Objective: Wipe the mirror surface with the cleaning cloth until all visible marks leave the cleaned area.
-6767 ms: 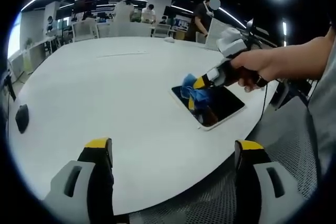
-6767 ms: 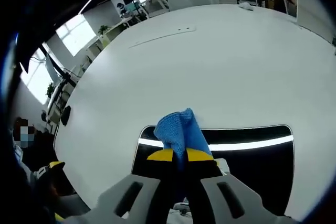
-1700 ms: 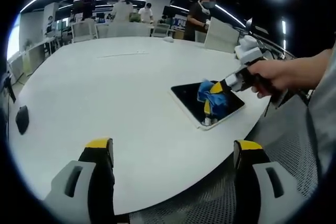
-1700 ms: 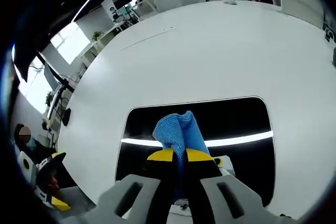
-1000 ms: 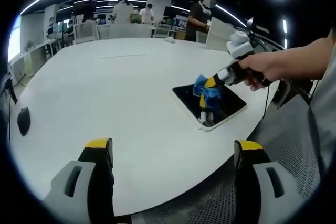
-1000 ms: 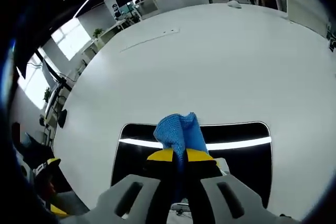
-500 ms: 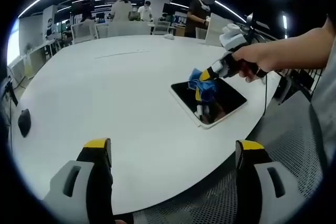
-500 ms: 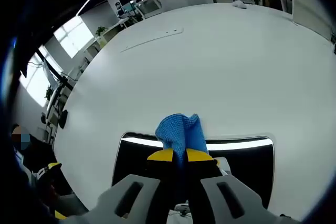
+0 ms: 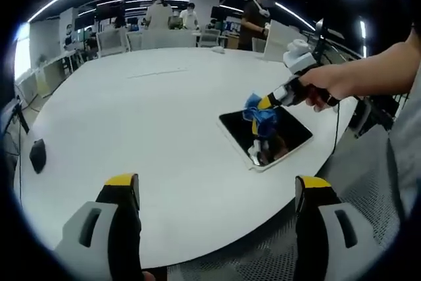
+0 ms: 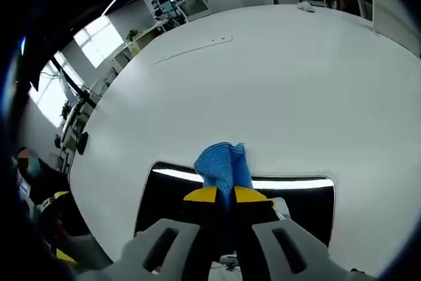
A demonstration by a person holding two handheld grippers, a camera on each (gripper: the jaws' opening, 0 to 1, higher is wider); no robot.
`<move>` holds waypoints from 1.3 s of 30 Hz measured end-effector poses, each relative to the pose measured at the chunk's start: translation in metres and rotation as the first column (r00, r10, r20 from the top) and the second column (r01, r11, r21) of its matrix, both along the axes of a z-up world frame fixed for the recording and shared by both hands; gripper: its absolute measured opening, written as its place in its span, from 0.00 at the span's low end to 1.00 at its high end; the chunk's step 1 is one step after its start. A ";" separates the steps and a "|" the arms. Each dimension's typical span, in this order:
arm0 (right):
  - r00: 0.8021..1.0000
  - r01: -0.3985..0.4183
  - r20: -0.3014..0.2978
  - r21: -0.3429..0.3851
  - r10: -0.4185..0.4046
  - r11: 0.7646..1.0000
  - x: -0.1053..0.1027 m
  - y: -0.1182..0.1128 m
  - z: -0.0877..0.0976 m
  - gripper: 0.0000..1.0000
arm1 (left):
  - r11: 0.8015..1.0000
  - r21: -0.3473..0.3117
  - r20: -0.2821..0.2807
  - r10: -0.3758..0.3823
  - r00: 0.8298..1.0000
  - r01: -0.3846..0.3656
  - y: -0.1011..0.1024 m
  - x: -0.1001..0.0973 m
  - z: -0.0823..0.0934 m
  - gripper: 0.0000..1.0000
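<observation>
Left gripper view showed the left tool [image 9: 217,192] with jaws apart above the white desk [image 9: 131,116], and a hand [image 9: 322,83] holding the right tool [image 9: 263,104]. Right gripper view showed its jaws clamped on the blue cloth [image 10: 222,166], pressed on the mirror [image 10: 296,205]. No writing was readable.

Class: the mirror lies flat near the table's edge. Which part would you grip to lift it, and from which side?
Probably the mirror's pale frame at the corner nearest the table edge, coming from off the table. It lies flat, so only its thin rim offers purchase, and the right gripper with the blue cloth occupies the glass.
</observation>
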State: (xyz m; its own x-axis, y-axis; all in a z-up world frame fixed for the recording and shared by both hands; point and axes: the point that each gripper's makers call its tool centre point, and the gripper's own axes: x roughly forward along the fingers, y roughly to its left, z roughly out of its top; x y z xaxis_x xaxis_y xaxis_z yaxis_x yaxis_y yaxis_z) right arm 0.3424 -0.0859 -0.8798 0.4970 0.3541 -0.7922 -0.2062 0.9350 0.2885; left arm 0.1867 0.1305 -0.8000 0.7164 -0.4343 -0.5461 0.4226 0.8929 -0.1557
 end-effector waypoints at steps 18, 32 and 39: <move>1.000 -0.003 0.006 -0.010 0.003 1.000 -0.005 -0.030 0.008 0.02 | 0.996 0.089 0.045 -0.013 0.999 0.009 0.015 0.001 -0.017 0.99; 1.000 0.017 -0.013 -0.005 -0.017 1.000 -0.002 -0.057 0.004 0.01 | 0.995 0.103 0.039 -0.017 0.999 0.013 0.018 0.000 -0.021 0.99; 1.000 0.015 -0.003 -0.009 -0.015 1.000 -0.005 -0.055 0.004 0.00 | 0.994 0.111 0.038 -0.013 0.999 0.009 0.018 0.000 -0.021 0.99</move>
State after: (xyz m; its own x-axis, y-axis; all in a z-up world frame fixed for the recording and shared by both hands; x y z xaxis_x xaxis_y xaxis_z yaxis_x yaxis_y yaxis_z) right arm 0.3370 -0.1411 -0.8759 0.4999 0.3392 -0.7969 -0.1909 0.9406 0.2806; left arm 0.1867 0.1481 -0.8209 0.7334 -0.3807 -0.5632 0.4361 0.8990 -0.0398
